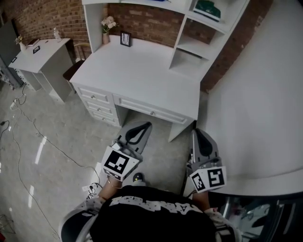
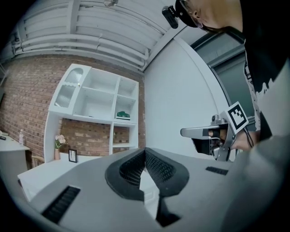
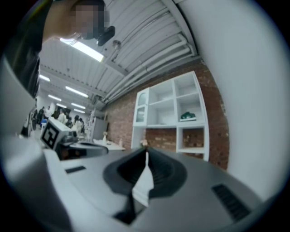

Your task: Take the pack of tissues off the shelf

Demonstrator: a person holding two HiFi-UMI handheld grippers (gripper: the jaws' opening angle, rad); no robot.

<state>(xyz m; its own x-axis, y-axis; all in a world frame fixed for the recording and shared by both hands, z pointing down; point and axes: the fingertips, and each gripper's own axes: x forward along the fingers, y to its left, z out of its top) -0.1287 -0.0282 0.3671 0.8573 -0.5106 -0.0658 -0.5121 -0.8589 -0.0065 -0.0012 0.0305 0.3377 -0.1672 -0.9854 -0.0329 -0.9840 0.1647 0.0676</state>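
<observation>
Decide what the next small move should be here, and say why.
Probably bring the right gripper forward and up toward the pack of tissues, opening its jaws on the way. Both it and the left gripper are shut and empty, short of the desk, and the pack lies high in the shelf.

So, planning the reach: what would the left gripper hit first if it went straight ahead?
Probably the desk, around its wide drawer; the left gripper aims there with nothing in between. Its height against the desk is hard to judge.
</observation>
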